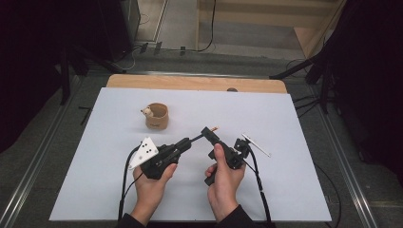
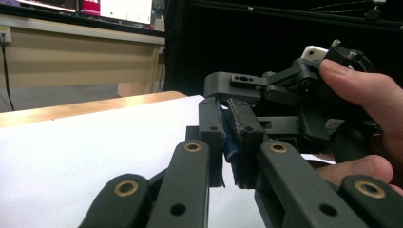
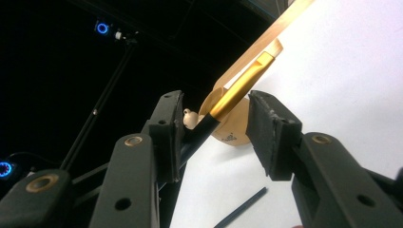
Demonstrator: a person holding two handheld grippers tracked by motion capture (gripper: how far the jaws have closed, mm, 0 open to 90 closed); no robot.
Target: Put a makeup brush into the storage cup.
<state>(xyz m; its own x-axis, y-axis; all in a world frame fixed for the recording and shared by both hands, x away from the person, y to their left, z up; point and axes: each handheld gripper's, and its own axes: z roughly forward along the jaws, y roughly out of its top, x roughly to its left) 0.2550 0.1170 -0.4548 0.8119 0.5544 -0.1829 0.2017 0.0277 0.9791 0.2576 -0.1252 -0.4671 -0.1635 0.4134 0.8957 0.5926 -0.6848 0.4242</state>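
Looking down from the high view: white sheet covers a wooden desk (image 1: 195, 83), bare wood strip at the far edge, grey floor and metal rails around it, dark curtains both sides, cables on the floor beyond. Wooden cup (image 1: 157, 116) with a small animal figure on its rim sits left of centre on the sheet. Left gripper (image 1: 192, 140) and right gripper (image 1: 209, 133) meet mid-desk, a black pen (image 1: 197, 137) spanning between them, gold end poking out past the right gripper. White stick-like item (image 1: 255, 145) lies just right of the right gripper.

Left gripper view: beige wall and a screen in the background, desk edge in wood, white sheet below. Jaws closed almost fully on a dark blue-black bit of the pen (image 2: 231, 147). Right gripper and the person's hand (image 2: 366, 118) sit just beyond.

Right gripper view: dark room, blue LEDs at left. Pen (image 3: 223, 107) is black-barrelled with a gold cap and clip, running diagonally between the jaws. Jaws part-open; left pad touches the barrel, right pad stands clear. Cup behind it.
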